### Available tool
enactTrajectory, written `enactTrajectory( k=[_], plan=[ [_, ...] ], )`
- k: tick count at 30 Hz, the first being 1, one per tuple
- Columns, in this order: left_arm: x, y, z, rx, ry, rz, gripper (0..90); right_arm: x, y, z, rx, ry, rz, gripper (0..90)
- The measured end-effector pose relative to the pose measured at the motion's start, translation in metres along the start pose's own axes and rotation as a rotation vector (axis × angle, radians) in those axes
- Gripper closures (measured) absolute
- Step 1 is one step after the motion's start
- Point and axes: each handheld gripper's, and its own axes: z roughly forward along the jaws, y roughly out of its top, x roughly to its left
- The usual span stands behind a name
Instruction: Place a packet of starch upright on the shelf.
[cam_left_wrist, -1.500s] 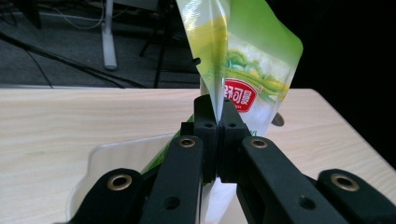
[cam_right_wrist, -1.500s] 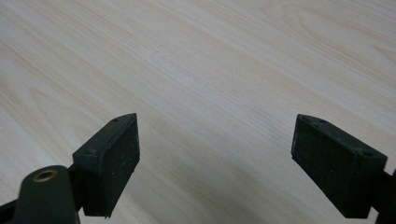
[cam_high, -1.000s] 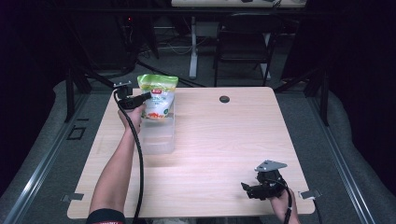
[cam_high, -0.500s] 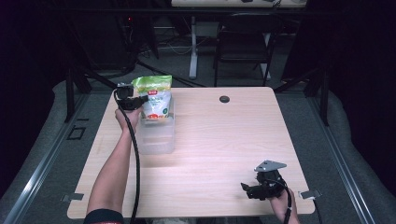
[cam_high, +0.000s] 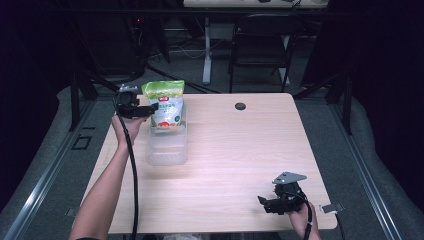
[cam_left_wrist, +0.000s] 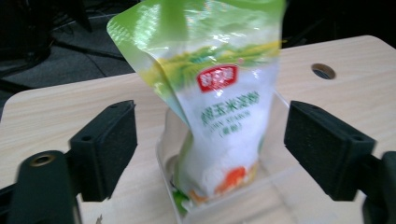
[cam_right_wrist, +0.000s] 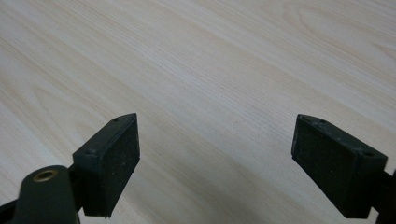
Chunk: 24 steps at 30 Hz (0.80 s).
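Observation:
A green and white starch pouch (cam_high: 165, 102) stands upright in the far end of a clear plastic container (cam_high: 166, 147) at the table's left side. My left gripper (cam_high: 151, 108) hovers just left of the pouch, open and holding nothing. In the left gripper view the pouch (cam_left_wrist: 219, 107) rises between and beyond the two spread jaws, inside the container (cam_left_wrist: 266, 198). My right gripper (cam_high: 263, 202) rests low near the table's front right edge, open, with bare wood between its jaws (cam_right_wrist: 215, 163).
The light wooden table (cam_high: 240, 150) has a round cable hole (cam_high: 240, 106) near its far edge, also seen as the cable hole (cam_left_wrist: 323, 71) in the left gripper view. A dark chair (cam_high: 260, 45) stands behind the table. A black cable trails along the left forearm.
My left gripper has let go of the pouch and drawn back to the left, leaving it standing in the container. The right gripper has stayed put.

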Motion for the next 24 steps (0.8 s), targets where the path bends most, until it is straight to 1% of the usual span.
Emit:
enactTrajectory(
  k=[1,2,5,8,9,11,15,19,21,24],
  plan=[
    [-0.002,-0.002,-0.005,-0.001,-0.001,0.01,16.3,0.0,0.0,0.0,-0.002,-0.005,0.003,14.8],
    [-0.004,-0.005,-0.011,-0.006,-0.016,0.007,15.5,0.0,0.0,0.0,-0.005,-0.002,0.004,14.8],
    [-0.011,-0.014,-0.029,0.017,-0.057,0.032,14.8,0.0,0.0,0.0,-0.004,0.0,0.005,14.8],
    [-0.018,-0.023,-0.044,0.03,-0.076,0.051,13.6,0.0,0.0,0.0,-0.002,-0.001,-0.001,14.8],
    [-0.021,-0.028,-0.051,0.03,-0.09,0.054,13.5,0.0,0.0,0.0,-0.006,0.0,0.0,14.8],
    [-0.027,-0.035,-0.061,0.035,-0.091,0.076,13.5,0.001,0.001,0.0,-0.007,0.004,-0.003,14.8],
    [-0.04,-0.055,-0.081,0.048,-0.102,0.101,11.1,0.003,0.001,0.001,-0.011,0.002,-0.003,14.8],
    [-0.047,-0.074,-0.093,0.06,-0.111,0.098,9.4,0.003,0.001,0.0,-0.005,0.002,-0.007,14.8],
    [-0.05,-0.084,-0.097,0.073,-0.115,0.093,8.8,0.002,0.001,-0.001,-0.004,0.003,-0.013,14.8],
    [-0.053,-0.098,-0.099,0.076,-0.11,0.094,8.4,0.003,0.001,0.0,-0.004,0.007,-0.013,14.8]
  ],
)
